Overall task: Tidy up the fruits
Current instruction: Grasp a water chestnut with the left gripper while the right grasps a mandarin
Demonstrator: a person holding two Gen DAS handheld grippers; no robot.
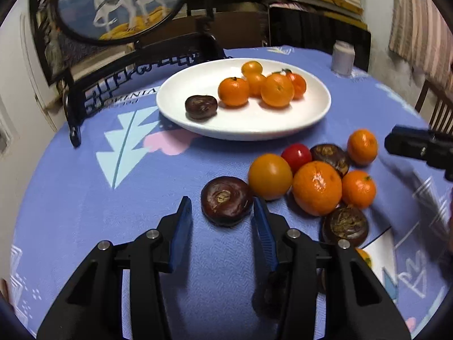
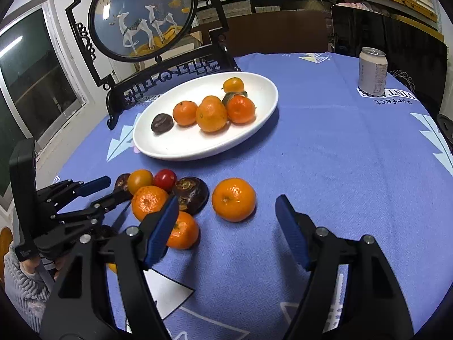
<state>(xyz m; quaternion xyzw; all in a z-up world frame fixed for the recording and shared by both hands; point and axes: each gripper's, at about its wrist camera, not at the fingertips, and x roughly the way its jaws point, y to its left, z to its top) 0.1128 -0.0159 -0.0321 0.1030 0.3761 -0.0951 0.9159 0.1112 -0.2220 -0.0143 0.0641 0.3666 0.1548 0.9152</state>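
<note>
A white plate (image 1: 175,96) (image 2: 266,90) holds several tangerines and one dark water chestnut (image 1: 201,107) (image 2: 161,123). On the blue cloth lies a loose pile: tangerines, an orange tomato (image 1: 270,176), a red tomato (image 1: 296,156) (image 2: 165,178) and dark chestnuts. My left gripper (image 1: 222,202) is open, its blue pads on either side of a dark chestnut (image 1: 226,200), not closed on it. My right gripper (image 2: 228,205) is open, with a lone tangerine (image 2: 234,199) just beyond its fingertips. The left gripper also shows in the right wrist view (image 2: 113,188).
A black-framed deer screen (image 2: 144,14) stands behind the plate at the back left. A drink can (image 2: 373,70) stands at the back right of the table. The right gripper's body (image 1: 419,144) shows at the right edge of the left wrist view.
</note>
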